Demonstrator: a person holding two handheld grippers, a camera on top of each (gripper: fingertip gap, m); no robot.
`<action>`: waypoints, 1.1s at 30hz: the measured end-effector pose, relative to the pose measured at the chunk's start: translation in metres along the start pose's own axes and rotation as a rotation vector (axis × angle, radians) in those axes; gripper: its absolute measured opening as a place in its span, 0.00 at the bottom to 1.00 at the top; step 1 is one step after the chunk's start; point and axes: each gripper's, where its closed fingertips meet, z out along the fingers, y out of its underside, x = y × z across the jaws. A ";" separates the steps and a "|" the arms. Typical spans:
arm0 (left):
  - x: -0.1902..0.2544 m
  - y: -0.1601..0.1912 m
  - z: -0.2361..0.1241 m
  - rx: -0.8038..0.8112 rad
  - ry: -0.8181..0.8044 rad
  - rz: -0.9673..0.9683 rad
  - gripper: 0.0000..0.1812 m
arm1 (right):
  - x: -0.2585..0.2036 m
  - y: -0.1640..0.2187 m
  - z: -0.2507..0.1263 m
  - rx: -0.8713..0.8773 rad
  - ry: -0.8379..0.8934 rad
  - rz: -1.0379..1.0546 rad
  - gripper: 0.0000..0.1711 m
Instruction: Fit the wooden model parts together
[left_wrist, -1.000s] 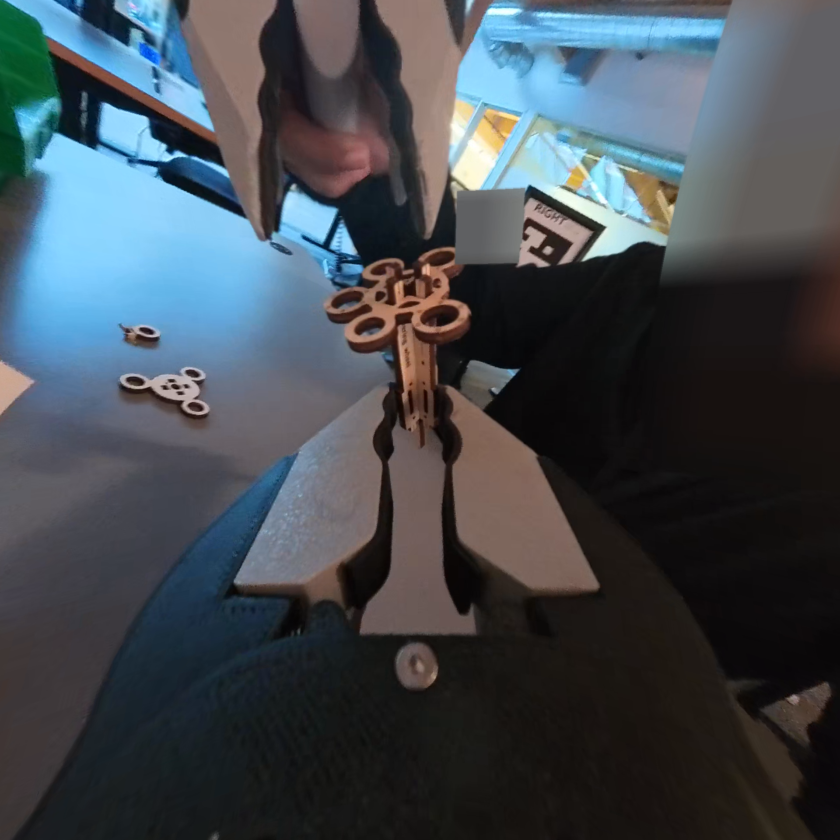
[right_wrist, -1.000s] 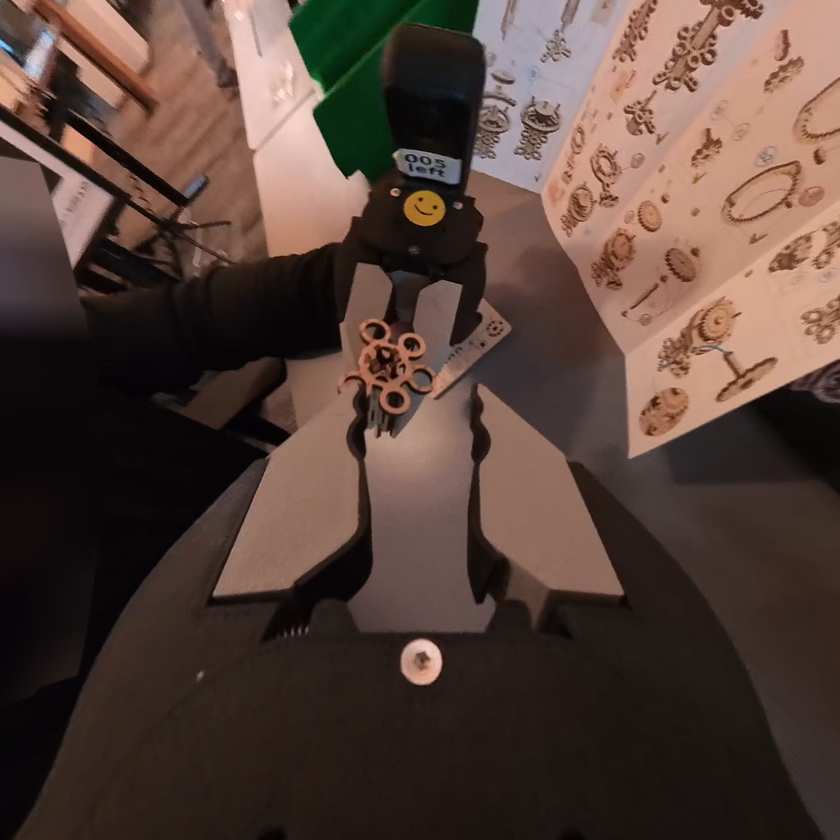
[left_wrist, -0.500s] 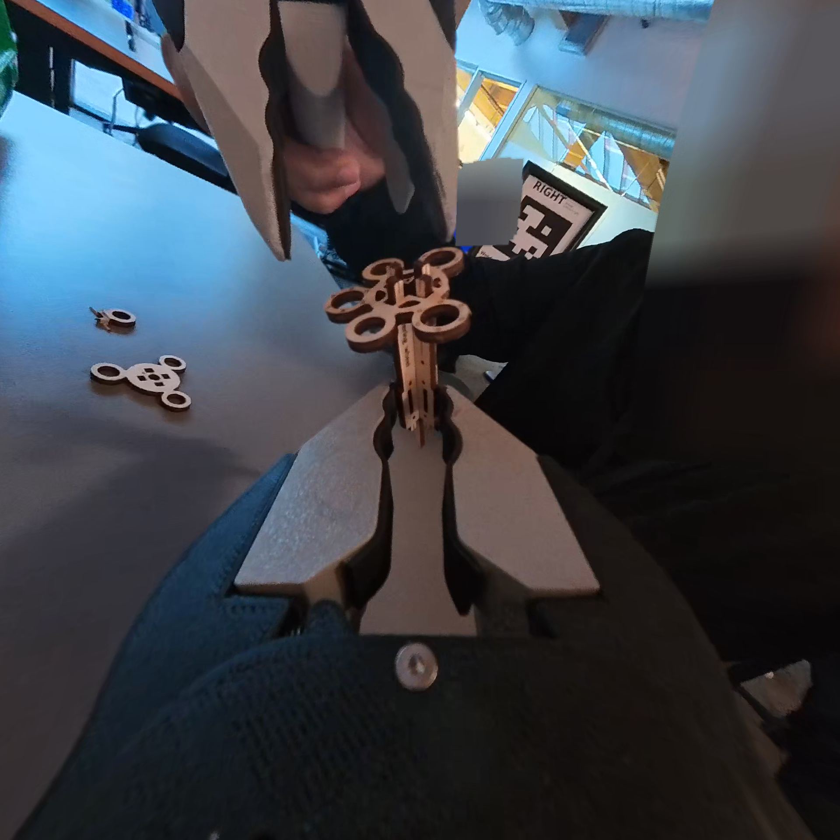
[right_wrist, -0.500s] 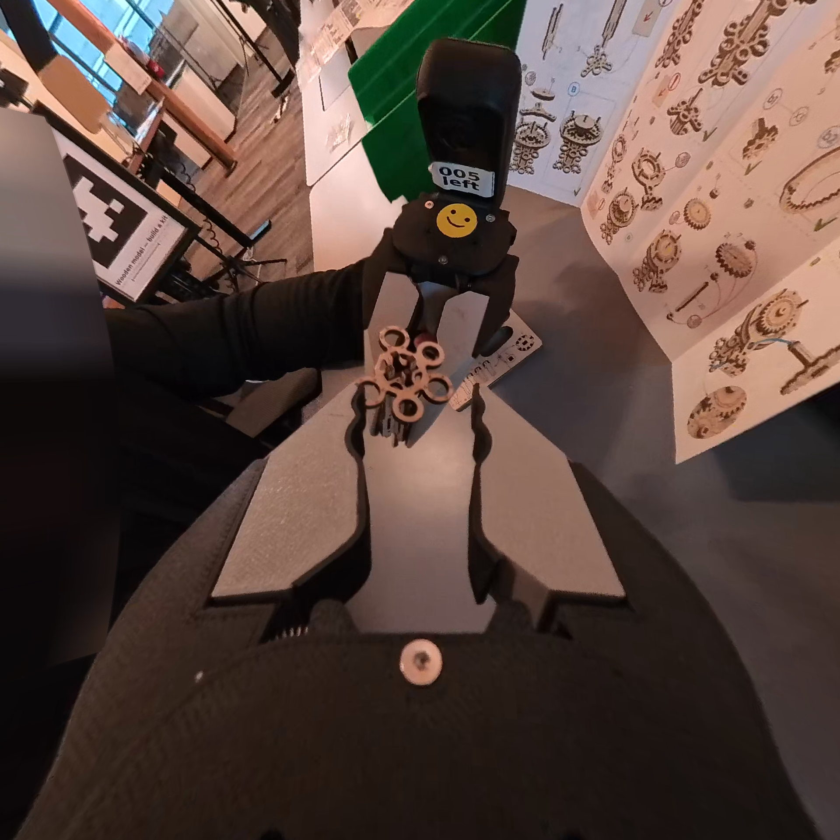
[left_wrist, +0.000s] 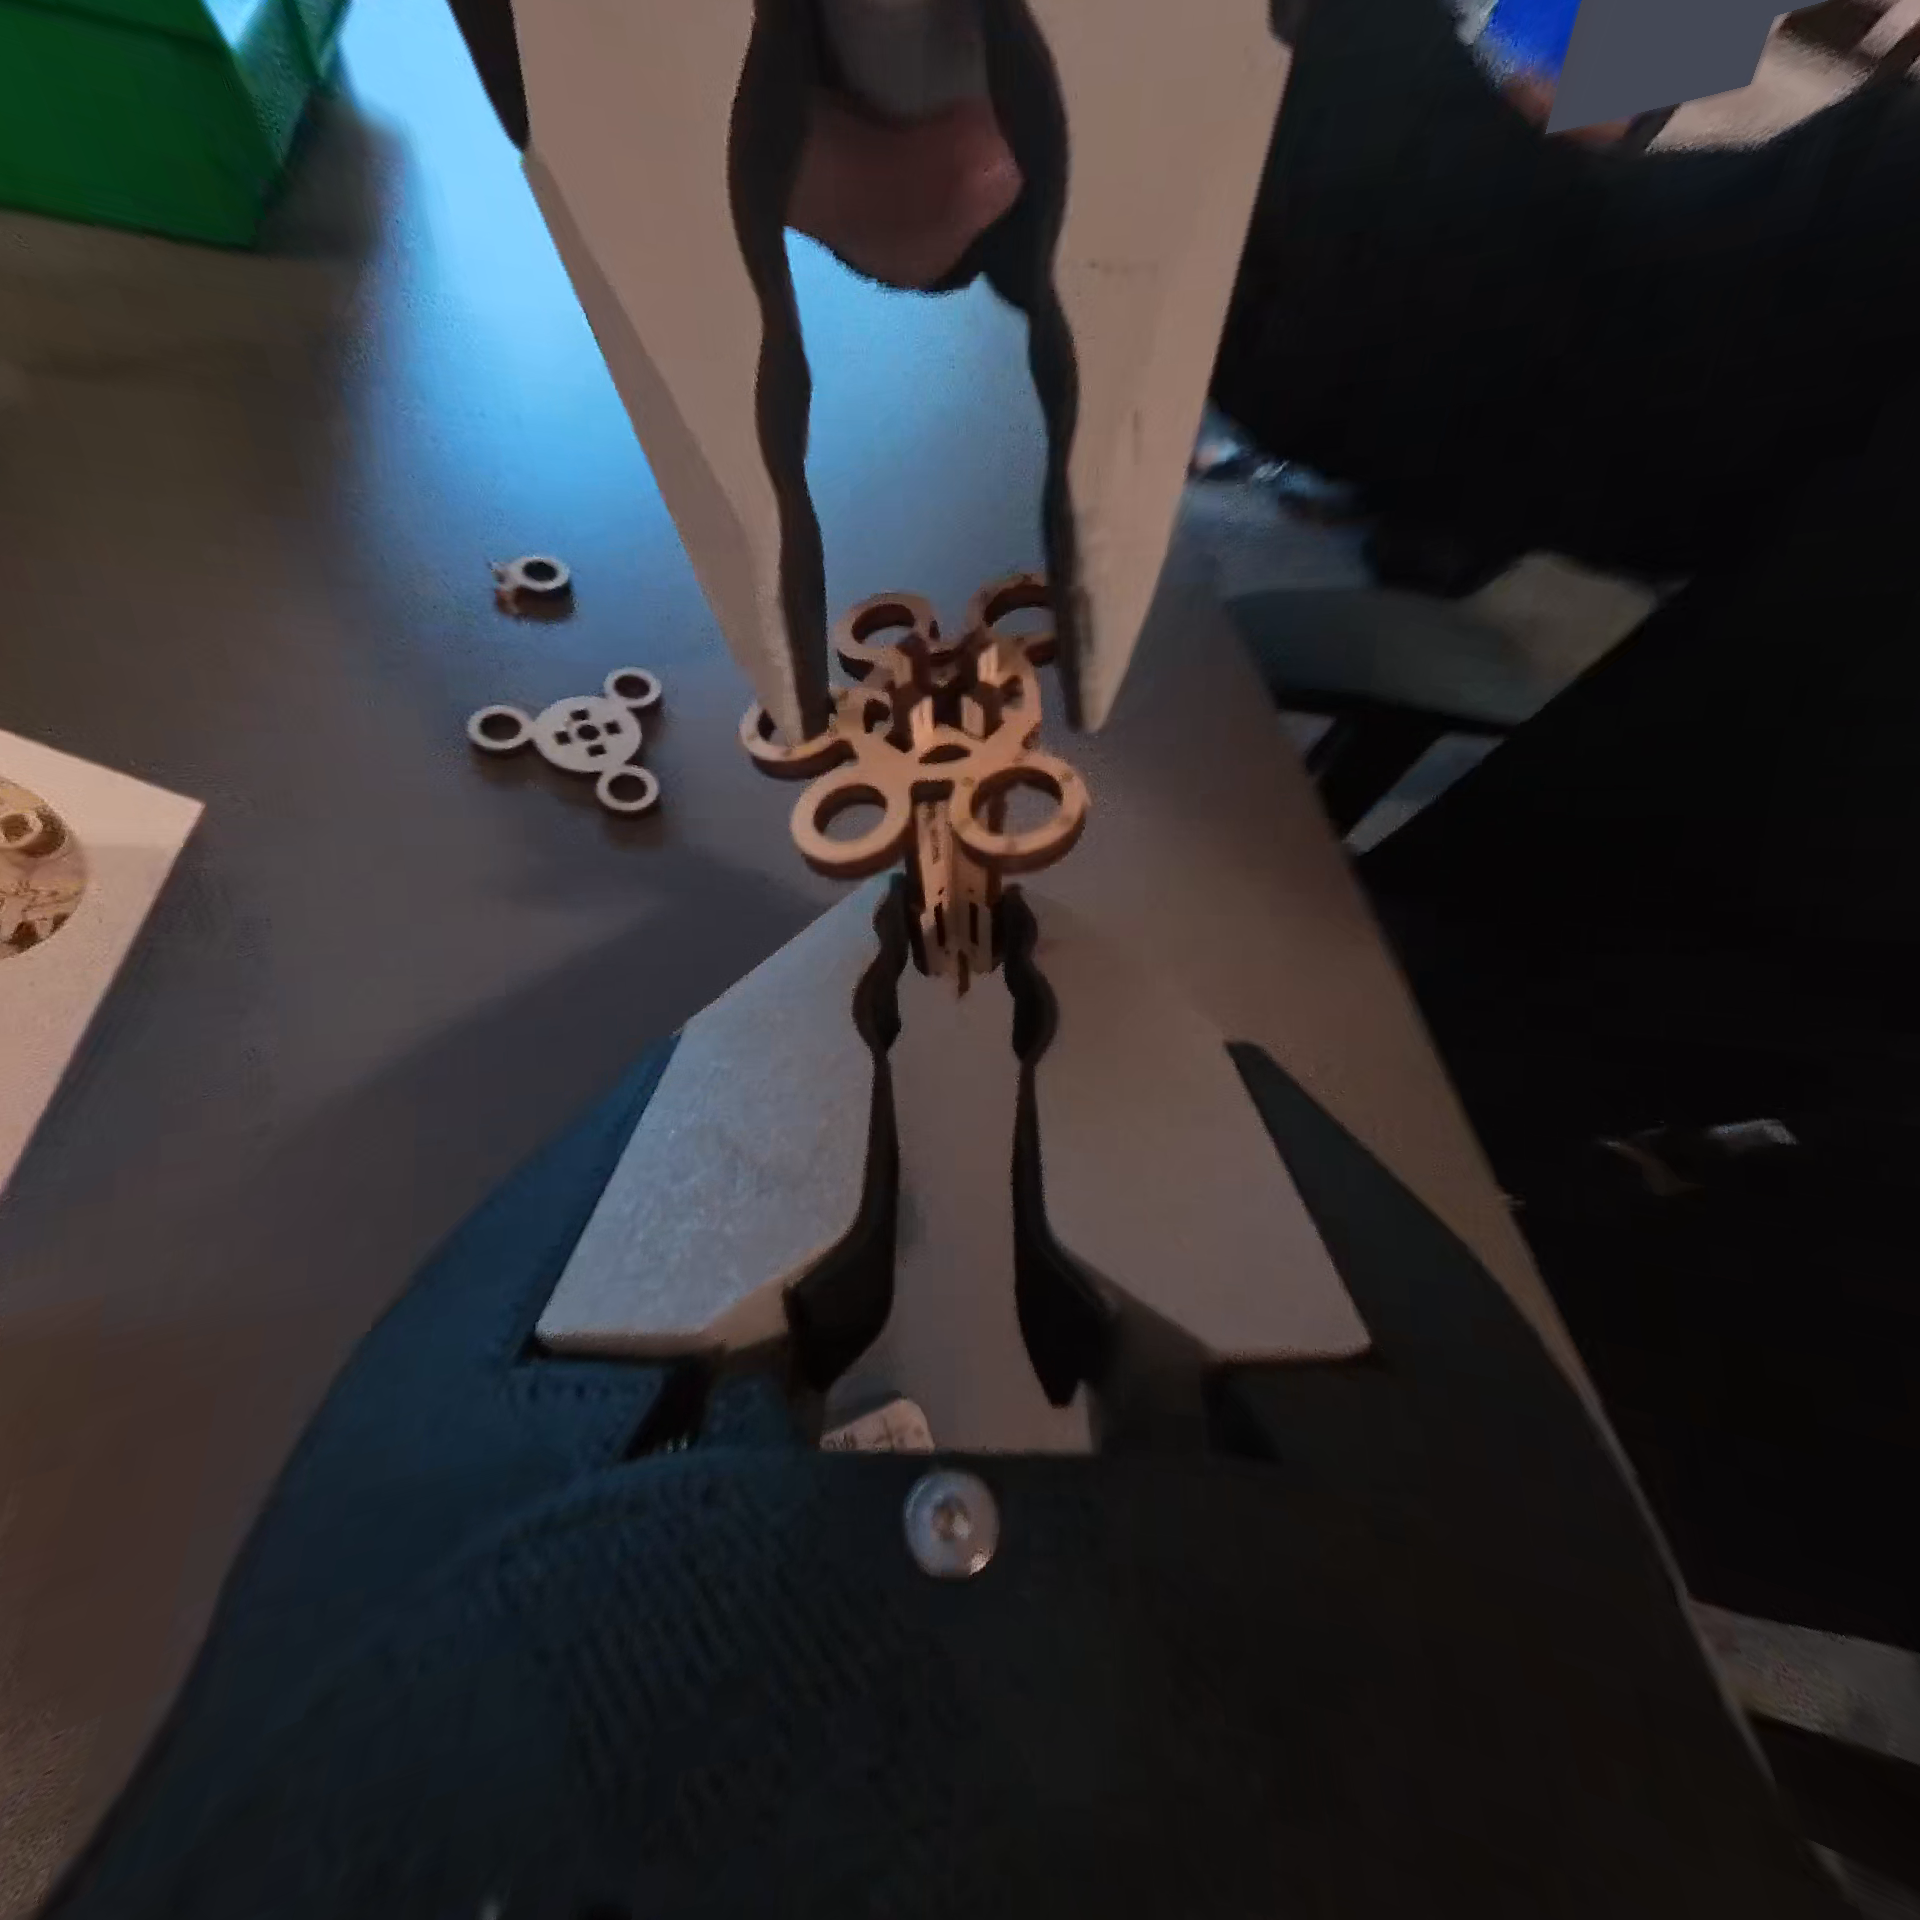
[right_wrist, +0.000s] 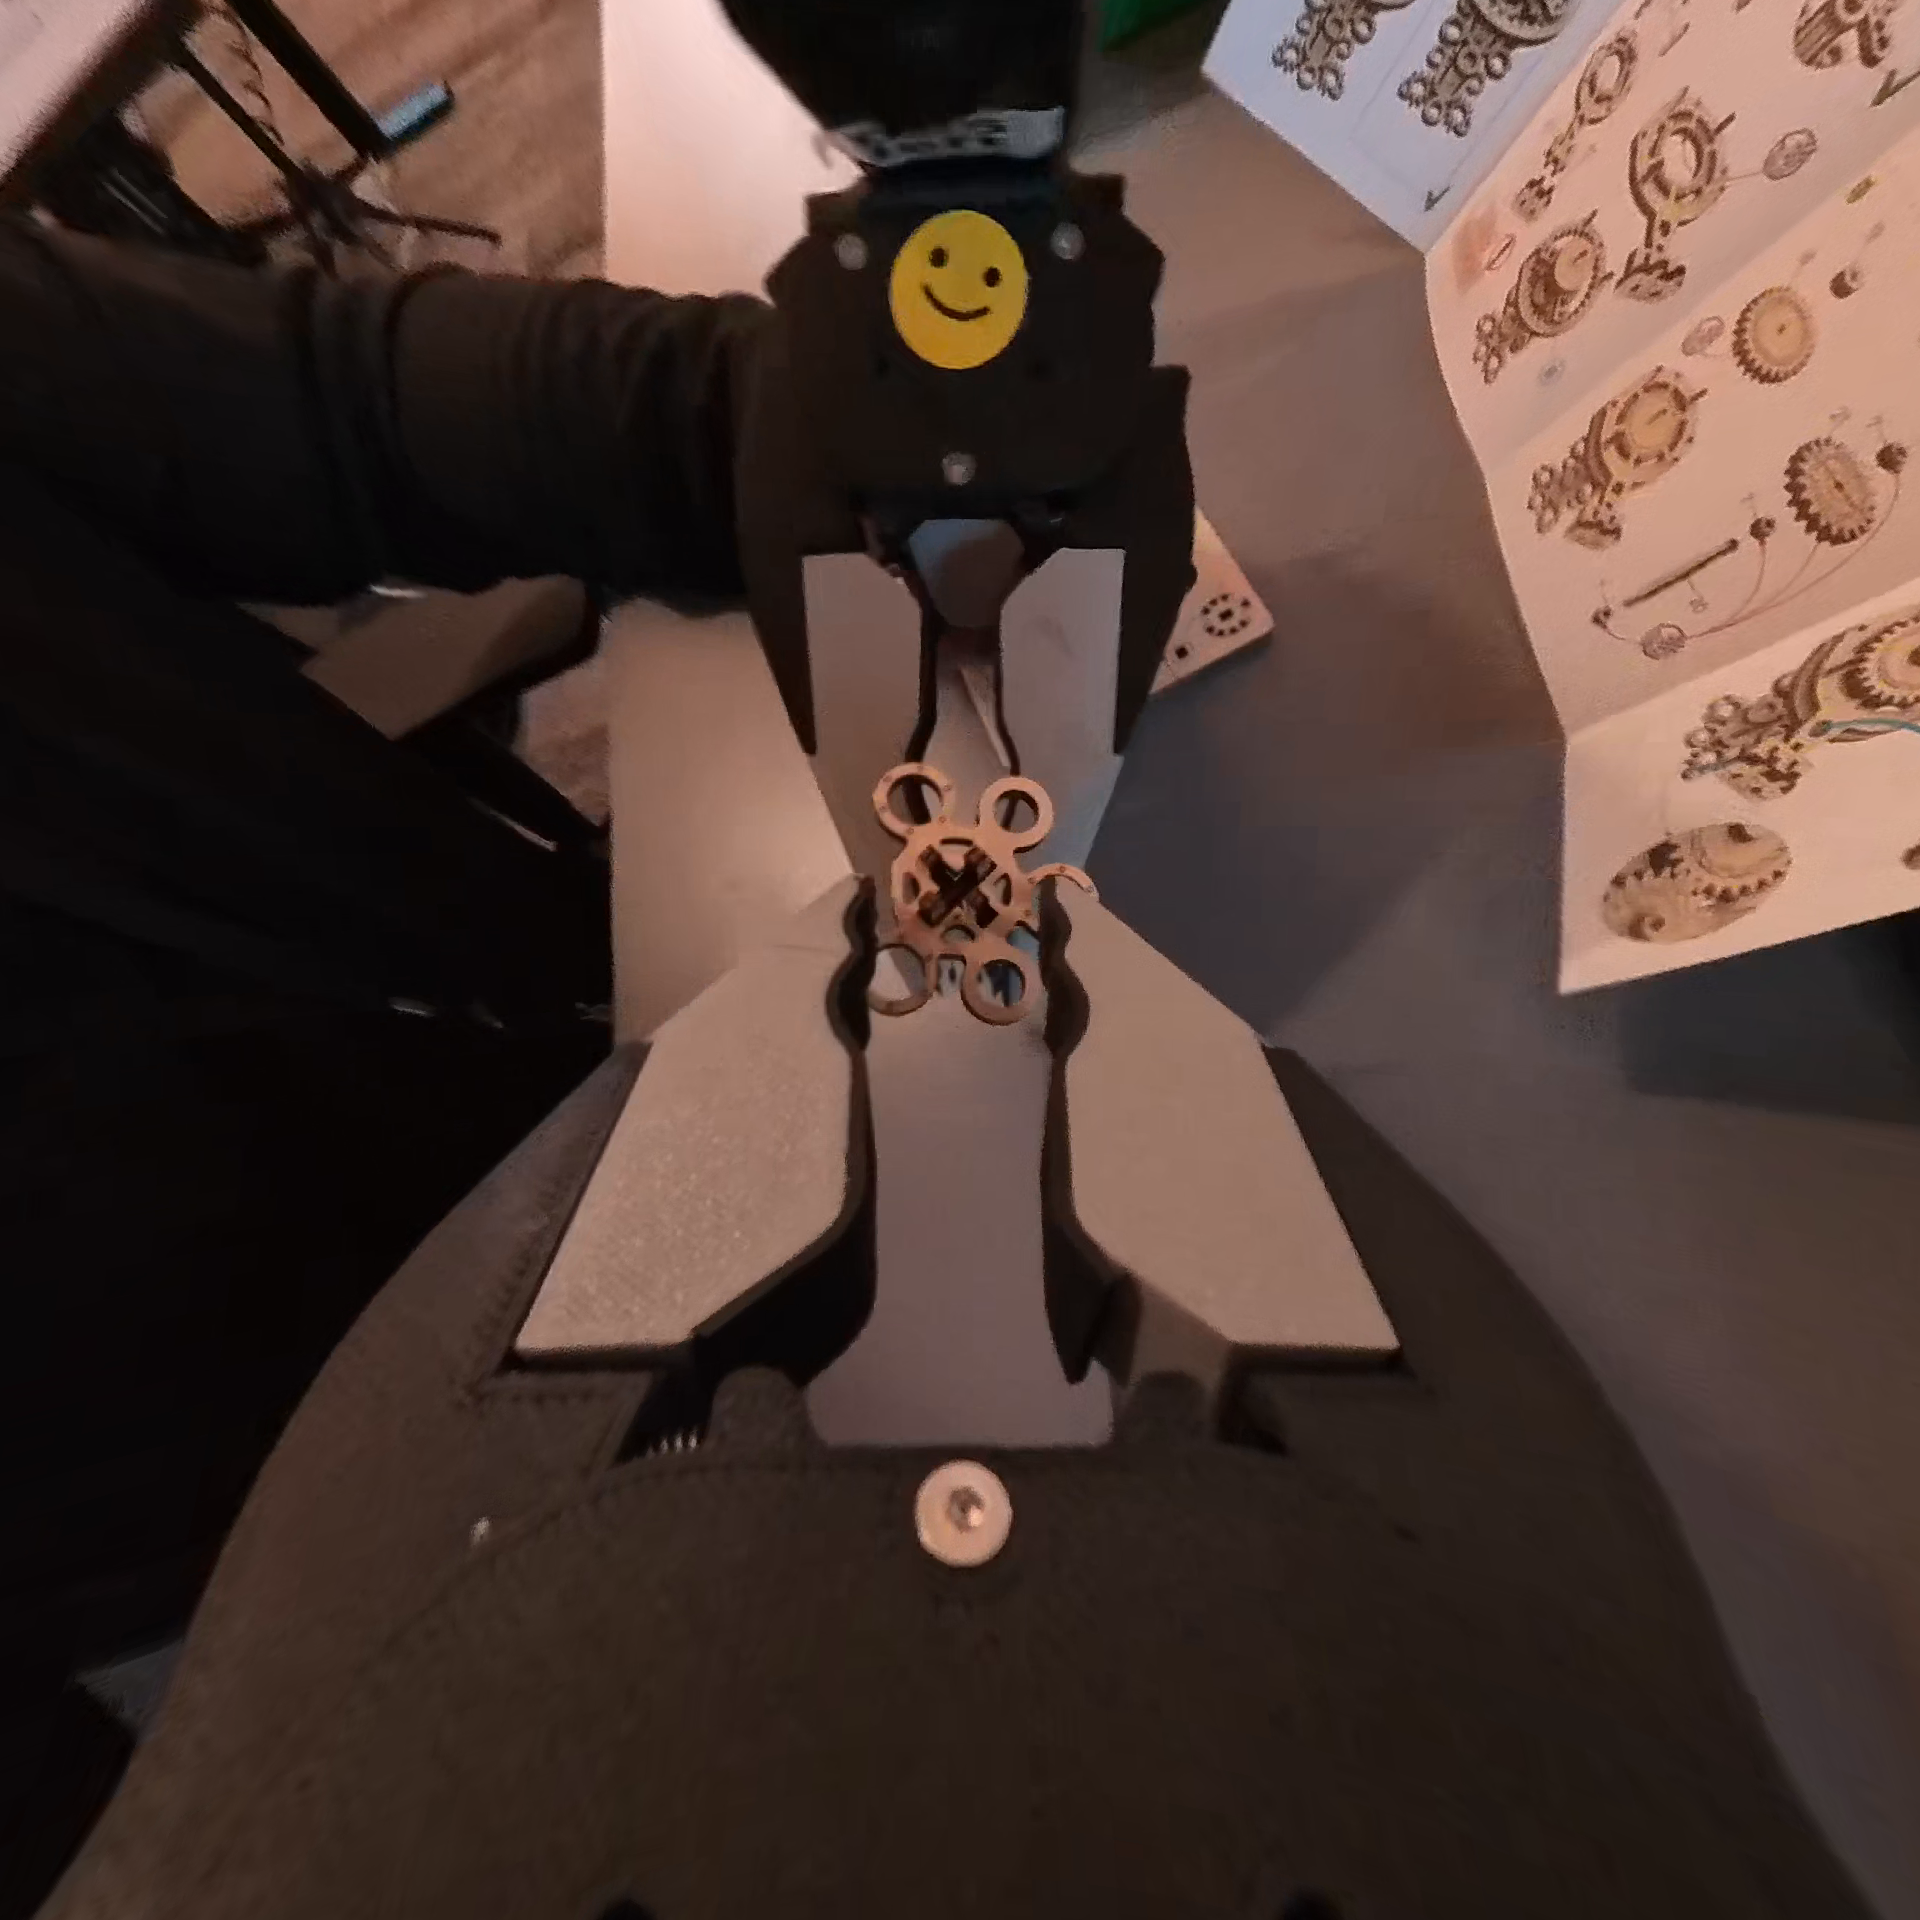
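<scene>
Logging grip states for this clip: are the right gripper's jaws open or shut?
Open. In its own view the right gripper has a wide gap between its jaws, which straddle the ringed wooden assembly that the left gripper clamps by its stem.

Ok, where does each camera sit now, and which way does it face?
Left wrist view: on the left gripper, facing over the dark table; its fingers clamp the wooden model; the open right gripper comes from opposite.
Right wrist view: on the right gripper, facing the left gripper and sleeve.
Shared: model, both grippers.
</scene>
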 end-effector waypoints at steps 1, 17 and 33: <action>-0.002 0.003 0.005 -0.029 -0.036 0.021 0.08 | 0.002 0.004 0.002 -0.015 0.029 -0.019 0.14; -0.003 0.013 0.018 -0.153 -0.158 0.115 0.08 | -0.003 0.012 -0.011 -0.091 0.175 -0.165 0.14; 0.002 0.013 0.022 -0.201 -0.196 0.171 0.08 | -0.017 0.027 0.001 -0.490 0.166 -0.208 0.05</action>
